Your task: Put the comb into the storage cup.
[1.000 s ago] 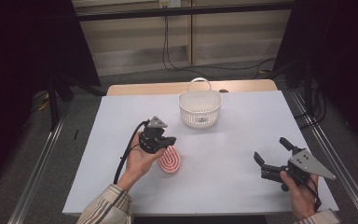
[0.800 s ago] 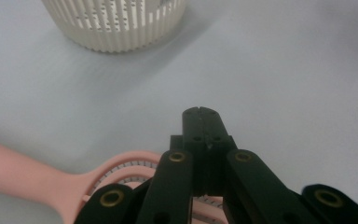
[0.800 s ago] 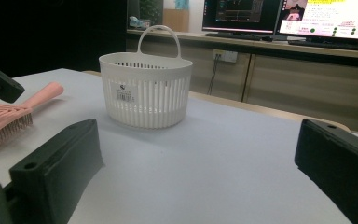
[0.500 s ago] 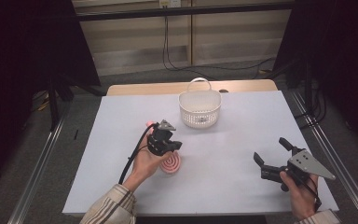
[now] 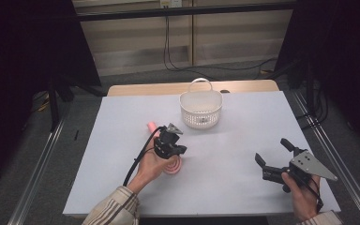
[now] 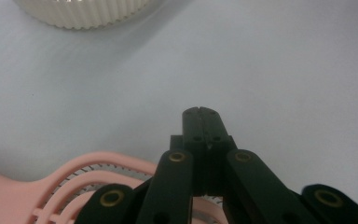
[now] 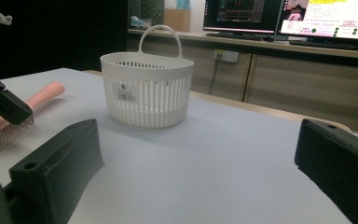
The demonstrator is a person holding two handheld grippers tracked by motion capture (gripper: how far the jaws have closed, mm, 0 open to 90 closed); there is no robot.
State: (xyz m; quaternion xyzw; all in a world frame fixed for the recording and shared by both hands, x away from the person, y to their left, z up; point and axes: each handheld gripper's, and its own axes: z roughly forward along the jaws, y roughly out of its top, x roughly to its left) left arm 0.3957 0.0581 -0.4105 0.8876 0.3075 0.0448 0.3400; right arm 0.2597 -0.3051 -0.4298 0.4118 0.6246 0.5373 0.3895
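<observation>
A pink hairbrush [image 5: 174, 167] lies on the white table, its handle [image 5: 151, 125] pointing toward the far left. My left gripper [image 5: 174, 147] hovers just over the brush, jaws shut with nothing between them. In the left gripper view the shut fingertips [image 6: 200, 113] point at bare table, and the brush head [image 6: 93, 175] sits below and to the left. A white slatted basket [image 5: 200, 110] with a handle stands at the far middle. My right gripper [image 5: 275, 153] rests near the front right, wide open and empty, facing the basket [image 7: 144, 88].
The white table [image 5: 122, 117] reaches about as far as the basket, with a wooden strip behind it. Metal rails run along both sides. In the right gripper view the brush [image 7: 9, 119] and the left gripper [image 7: 2, 100] show at the left; monitors stand on a far shelf.
My left gripper has drifted a little to the right and lower over the brush, jaws still shut. The brush, the basket and the right gripper have stayed put.
</observation>
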